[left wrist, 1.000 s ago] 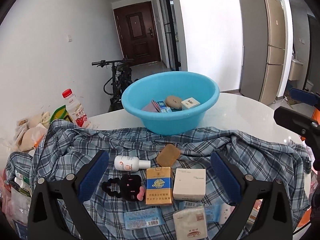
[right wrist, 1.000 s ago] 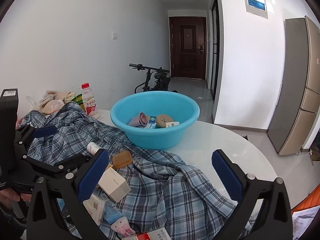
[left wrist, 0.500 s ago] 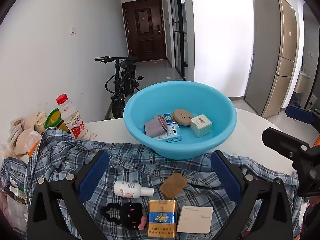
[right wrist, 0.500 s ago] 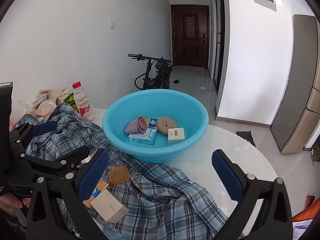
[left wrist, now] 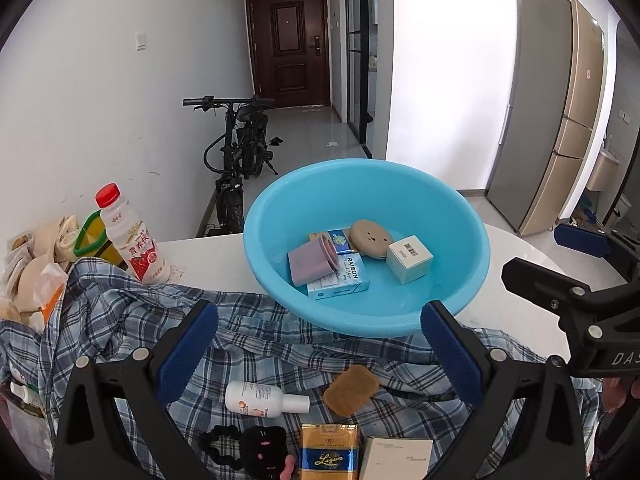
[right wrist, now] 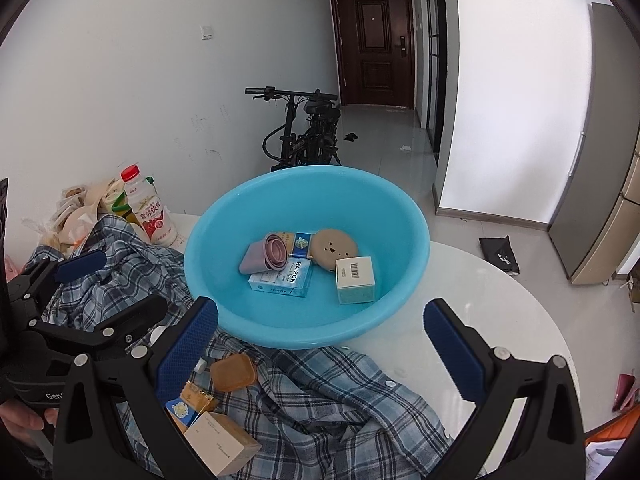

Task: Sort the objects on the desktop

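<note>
A blue basin (left wrist: 280,200) (right wrist: 400,208) stands on the white round table and holds a pink cup (left wrist: 308,266), a RAISON box (left wrist: 344,280), a tan round case (left wrist: 370,238) and a pale box (left wrist: 410,258). In front of it, on a plaid shirt (left wrist: 120,312), lie a white bottle (left wrist: 260,398), a tan pad (left wrist: 351,389), a gold-blue pack (left wrist: 328,454), a cream box (left wrist: 396,458) and a black hair clip (left wrist: 260,450). My left gripper (left wrist: 320,354) is open above these items, empty. My right gripper (right wrist: 320,354) is open too, near the basin's front rim.
A red-capped drink bottle (left wrist: 132,240) and bags of snacks (left wrist: 32,264) crowd the table's left edge. A bicycle (left wrist: 240,160) leans at the wall behind. A fridge (left wrist: 560,112) stands at the right. Bare white tabletop (right wrist: 500,312) lies right of the basin.
Both grippers have risen and moved toward the basin, so its contents show from higher up. The front items have slid to the bottom of the left view. Both stayed open.
</note>
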`<state>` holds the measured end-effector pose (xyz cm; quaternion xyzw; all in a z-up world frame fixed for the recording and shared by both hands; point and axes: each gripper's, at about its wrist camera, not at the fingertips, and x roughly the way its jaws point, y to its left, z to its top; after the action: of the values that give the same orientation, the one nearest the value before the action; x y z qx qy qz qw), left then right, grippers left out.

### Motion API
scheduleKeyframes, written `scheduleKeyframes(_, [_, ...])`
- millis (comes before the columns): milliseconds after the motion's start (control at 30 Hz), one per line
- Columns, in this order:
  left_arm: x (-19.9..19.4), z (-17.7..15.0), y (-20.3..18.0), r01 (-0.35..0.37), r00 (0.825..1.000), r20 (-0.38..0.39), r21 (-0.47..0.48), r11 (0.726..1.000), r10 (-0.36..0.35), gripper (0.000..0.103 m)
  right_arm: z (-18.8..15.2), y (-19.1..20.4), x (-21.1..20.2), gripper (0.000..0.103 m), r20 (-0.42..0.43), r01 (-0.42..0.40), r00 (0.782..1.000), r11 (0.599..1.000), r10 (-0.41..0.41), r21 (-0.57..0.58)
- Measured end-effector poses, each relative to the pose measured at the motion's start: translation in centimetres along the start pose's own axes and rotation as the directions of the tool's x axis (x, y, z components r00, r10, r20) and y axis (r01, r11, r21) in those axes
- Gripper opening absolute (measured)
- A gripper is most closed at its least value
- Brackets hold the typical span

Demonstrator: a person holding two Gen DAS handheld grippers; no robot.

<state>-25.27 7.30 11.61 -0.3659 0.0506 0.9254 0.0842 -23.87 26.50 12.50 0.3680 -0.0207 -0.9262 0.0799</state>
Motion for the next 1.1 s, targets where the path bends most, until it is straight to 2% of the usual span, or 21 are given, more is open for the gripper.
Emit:
scheduleKeyframes(367, [-0.5,-0.3,0.0,-0.015,1.000,0.006,0.028,1.000,0.015,0.103,-0.1,0.6,-1.1,0.103,0.012,0.002,1.000,1.000,-0.001,-0.024])
scheduleKeyframes(567, [0.2,-1.6,0.7,-0.031,0.999,-0.036,0.055,0.998,0.033,0.103,-0.6,1.1,-1.8,0.103,0.014,-0.001,1.000,0.999,0.002,-0.045])
scheduleKeyframes(767, [1.1,-3.2,1.3,-0.011,0.996,-0.089,0.048,0.999,0.016,0.103,-1.5,0.8,-2.3,0.103,0.011,-0.002,1.000,0.998,0.003,-0.055])
scheduleKeyframes(933, [0.7,-4.2,0.5,-0.006,0.995,-0.095,0.081,0.997,0.014,0.103,-2.4,1.0,-3.0,0.103,0.023,0.020,1.000,0.996,-0.018,-0.085])
scheduleKeyframes(1100, [-0.6,-5.0,-0.3,0.019,0.996,-0.092,0.118,0.993,-0.008,0.103,-3.2,1.1,-4.2,0.103,0.016,-0.027,0.999,0.996,0.029,-0.090])
